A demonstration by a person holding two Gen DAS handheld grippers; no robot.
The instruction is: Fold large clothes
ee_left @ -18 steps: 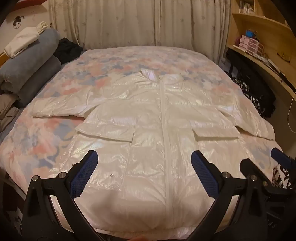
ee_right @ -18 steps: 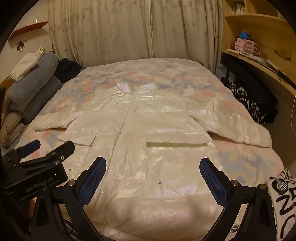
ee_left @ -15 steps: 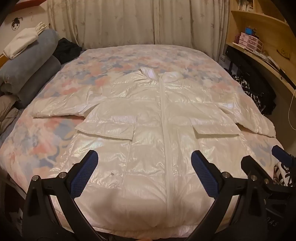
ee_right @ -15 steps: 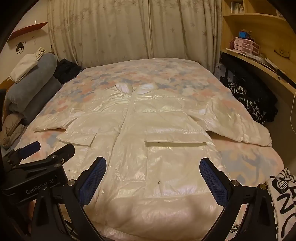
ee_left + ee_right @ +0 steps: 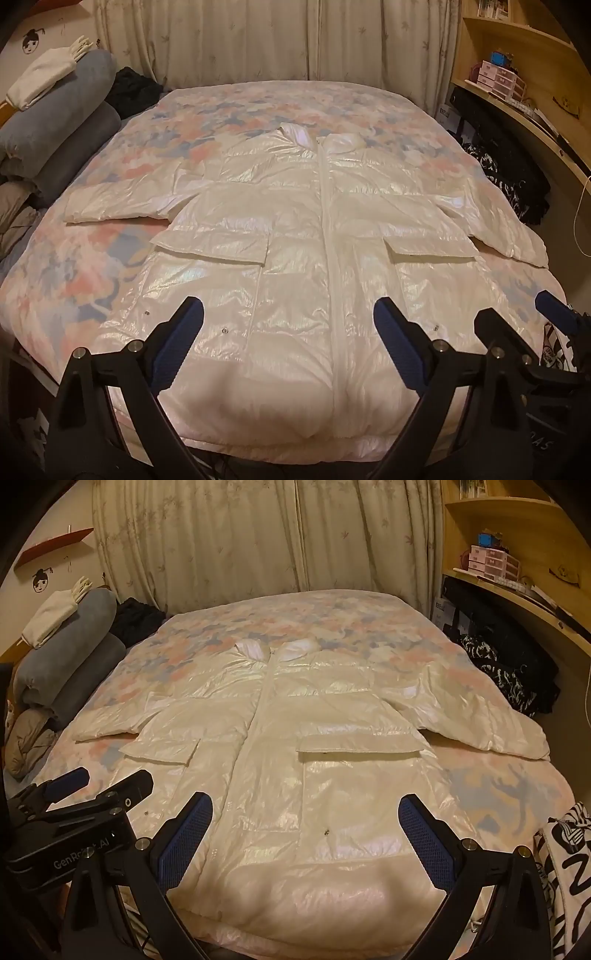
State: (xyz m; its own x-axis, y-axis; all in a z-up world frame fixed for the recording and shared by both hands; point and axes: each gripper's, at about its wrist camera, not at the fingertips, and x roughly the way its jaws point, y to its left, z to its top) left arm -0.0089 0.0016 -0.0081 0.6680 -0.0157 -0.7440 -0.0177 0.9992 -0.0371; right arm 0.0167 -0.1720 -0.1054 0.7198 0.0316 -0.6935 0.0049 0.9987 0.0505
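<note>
While both tools gape, one jacket (image 5: 317, 236) shows two pockets.

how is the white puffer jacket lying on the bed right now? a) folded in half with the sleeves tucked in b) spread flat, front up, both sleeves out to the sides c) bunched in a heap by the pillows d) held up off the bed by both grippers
b: the white puffer jacket lies flat on the bed, zipper up, sleeves spread to each side, while the left gripper and right gripper are open, holding nothing.
</note>
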